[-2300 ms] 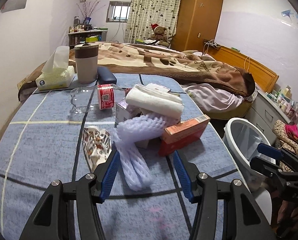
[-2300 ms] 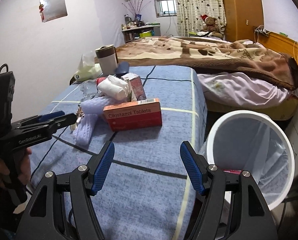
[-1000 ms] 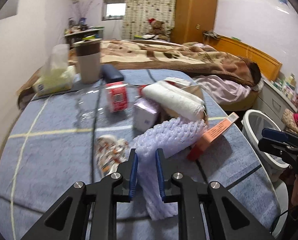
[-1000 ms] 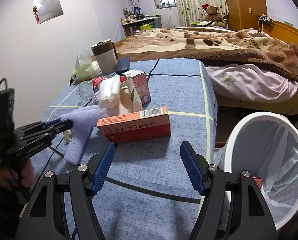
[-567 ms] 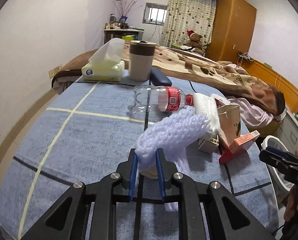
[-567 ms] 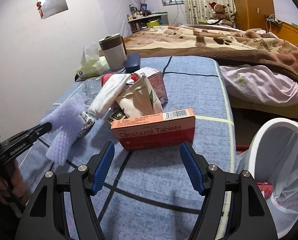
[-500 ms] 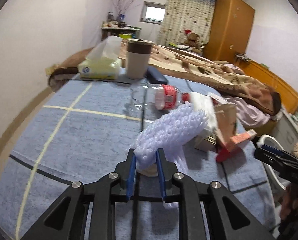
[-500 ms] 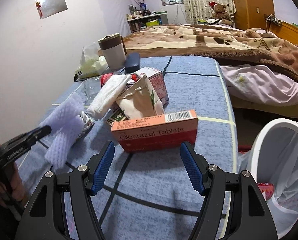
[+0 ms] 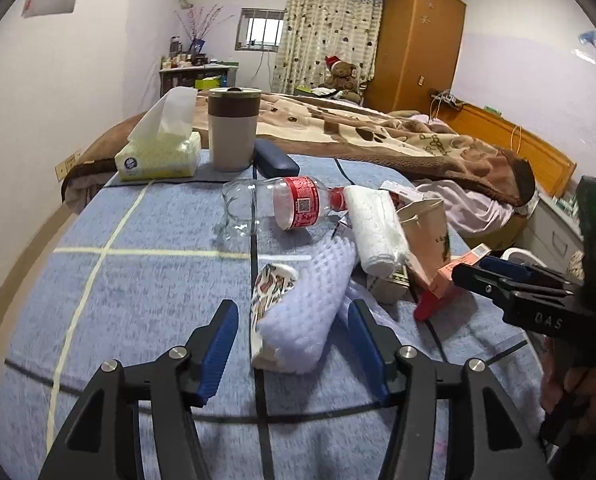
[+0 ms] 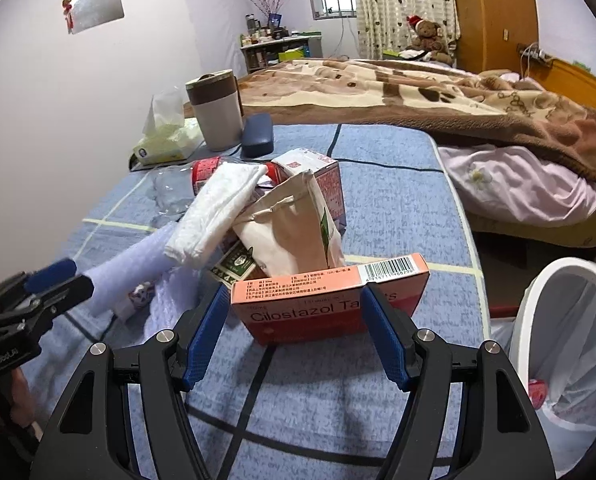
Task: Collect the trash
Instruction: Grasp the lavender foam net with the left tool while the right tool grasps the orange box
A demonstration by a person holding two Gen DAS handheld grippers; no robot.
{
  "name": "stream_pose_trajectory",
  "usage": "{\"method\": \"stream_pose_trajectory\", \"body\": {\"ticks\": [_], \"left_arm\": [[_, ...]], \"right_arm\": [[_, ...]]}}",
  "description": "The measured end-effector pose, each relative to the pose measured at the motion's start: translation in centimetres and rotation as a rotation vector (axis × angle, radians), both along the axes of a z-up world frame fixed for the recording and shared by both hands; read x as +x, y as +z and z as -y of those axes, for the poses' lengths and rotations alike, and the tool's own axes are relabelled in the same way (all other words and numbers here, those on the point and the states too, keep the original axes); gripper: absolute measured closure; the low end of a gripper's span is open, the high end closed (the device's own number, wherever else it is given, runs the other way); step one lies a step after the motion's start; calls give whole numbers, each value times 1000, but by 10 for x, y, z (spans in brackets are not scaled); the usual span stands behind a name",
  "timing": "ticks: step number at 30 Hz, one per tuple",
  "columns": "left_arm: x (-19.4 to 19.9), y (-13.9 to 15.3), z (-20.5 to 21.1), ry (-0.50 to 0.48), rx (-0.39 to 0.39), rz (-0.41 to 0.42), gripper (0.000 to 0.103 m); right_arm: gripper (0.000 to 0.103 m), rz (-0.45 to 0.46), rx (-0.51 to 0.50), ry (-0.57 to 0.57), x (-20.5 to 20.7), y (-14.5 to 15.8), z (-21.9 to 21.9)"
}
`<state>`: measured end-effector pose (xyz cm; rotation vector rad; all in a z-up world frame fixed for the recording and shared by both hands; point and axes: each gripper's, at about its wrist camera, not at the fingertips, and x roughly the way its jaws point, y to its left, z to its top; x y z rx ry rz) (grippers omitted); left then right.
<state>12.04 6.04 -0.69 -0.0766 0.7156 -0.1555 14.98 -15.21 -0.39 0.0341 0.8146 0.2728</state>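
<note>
A lilac foam net (image 9: 322,280) lies on the blue tablecloth, partly over a printed wrapper (image 9: 269,284). My left gripper (image 9: 291,312) straddles its near end. Its jaws are opening and the pads stand off the net. An orange Cilostazol box (image 10: 326,280) stands on its long edge at the front of the trash pile. My right gripper (image 10: 293,294) is open at the box, one finger left of it and one in front. Behind it are a paper bag (image 10: 289,224), a white folded cloth (image 10: 213,212) and a plastic bottle (image 9: 281,204).
A white lined bin (image 10: 534,300) stands off the table's right edge with some trash inside. At the table's far end are a tissue box (image 9: 157,156), a lidded cup (image 9: 233,132) and a dark case (image 9: 275,160). A bed with a brown blanket lies beyond.
My left gripper, shut on the foam net and holding it up earlier, has opened, and the net now rests on the table. My right gripper has moved forward up to the orange box.
</note>
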Motion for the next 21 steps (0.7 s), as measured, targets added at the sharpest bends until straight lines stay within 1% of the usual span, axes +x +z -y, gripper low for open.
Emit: {"method": "stream_pose_trajectory", "body": {"ticks": [2, 5, 9, 10, 11, 12, 13, 15, 19, 21], "left_arm": [[7, -3, 2, -15, 21, -5, 46], [15, -9, 6, -41, 39, -22, 46], [20, -15, 7, -46, 28, -37, 47], [21, -17, 7, -44, 20, -43, 49], [22, -18, 6, -43, 13, -48, 55], [23, -19, 6, -44, 3, -51, 59], [22, -20, 6, -43, -1, -51, 59], [22, -20, 7, -44, -5, -51, 64], [19, -19, 10, -44, -13, -49, 67], [17, -18, 11, -37, -19, -54, 70]], "right_arm": [[33, 0, -10, -6, 0, -1, -2], [33, 18, -55, -16, -3, -1, -7], [33, 24, -106, -34, -2, -4, -10], [33, 17, -106, -43, -1, -5, -8], [33, 16, -106, -58, -2, -5, -3], [33, 19, -109, -75, -3, -3, 2], [33, 19, -109, -85, -4, -2, 5], [33, 13, -110, -112, -7, -2, 15], [33, -21, -111, -173, -11, -5, 36], [33, -34, -93, -200, -13, -5, 44]]}}
